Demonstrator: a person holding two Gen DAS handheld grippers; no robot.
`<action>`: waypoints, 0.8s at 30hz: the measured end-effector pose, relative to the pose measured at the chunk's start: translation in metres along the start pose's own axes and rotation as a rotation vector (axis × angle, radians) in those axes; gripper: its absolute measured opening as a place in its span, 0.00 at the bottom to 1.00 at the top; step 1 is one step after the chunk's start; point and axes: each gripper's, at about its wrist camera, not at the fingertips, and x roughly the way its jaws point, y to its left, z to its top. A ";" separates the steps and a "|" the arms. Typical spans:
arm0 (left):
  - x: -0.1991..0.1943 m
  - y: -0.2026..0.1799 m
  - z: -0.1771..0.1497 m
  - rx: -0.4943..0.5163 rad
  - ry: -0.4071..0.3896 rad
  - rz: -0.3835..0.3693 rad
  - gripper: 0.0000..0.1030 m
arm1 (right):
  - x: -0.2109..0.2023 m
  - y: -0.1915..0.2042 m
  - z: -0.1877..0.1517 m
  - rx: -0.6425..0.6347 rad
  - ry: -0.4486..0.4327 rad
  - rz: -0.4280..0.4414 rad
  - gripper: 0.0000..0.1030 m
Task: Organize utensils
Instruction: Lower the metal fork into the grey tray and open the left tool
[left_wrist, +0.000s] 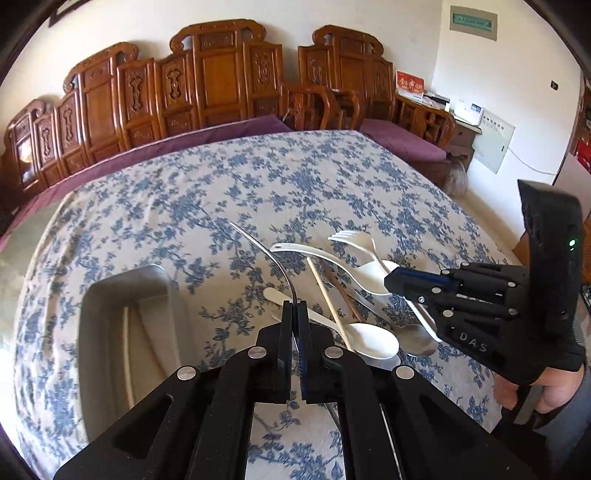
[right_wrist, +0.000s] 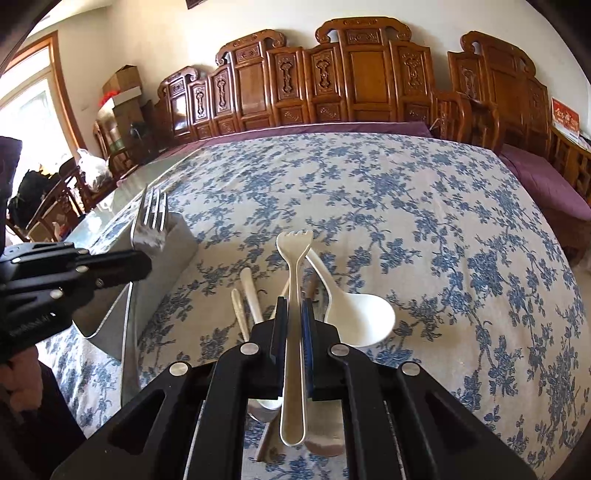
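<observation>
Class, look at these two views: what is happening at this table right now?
A person is sorting cutlery with two handheld grippers. The left gripper is shut on a metal fork, held near the metal tray. The right gripper is shut on a white plastic fork. Spoons and chopsticks lie piled on the floral tablecloth.

A polished metal fork (right_wrist: 149, 225) gleams, mirror-bright. The white fork (right_wrist: 293, 295) and white spoon (right_wrist: 356, 317) look like smooth plastic with a soft sheen. The tray (left_wrist: 110, 332) is brushed grey metal (dull rather than shiny). A matt printed cloth (left_wrist: 258, 177) covers the desk. Behind stands carved, glossy varnished wooden furniture (left_wrist: 218, 81). Both grippers are matt black plastic.
</observation>
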 end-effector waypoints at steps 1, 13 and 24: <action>-0.005 0.002 0.000 0.000 -0.006 0.007 0.01 | 0.000 0.003 0.001 -0.003 -0.003 0.006 0.09; -0.049 0.038 -0.002 -0.039 -0.070 0.045 0.01 | -0.005 0.042 0.004 -0.054 -0.026 0.059 0.09; -0.067 0.089 -0.014 -0.092 -0.088 0.128 0.01 | -0.004 0.061 0.002 -0.089 -0.025 0.073 0.09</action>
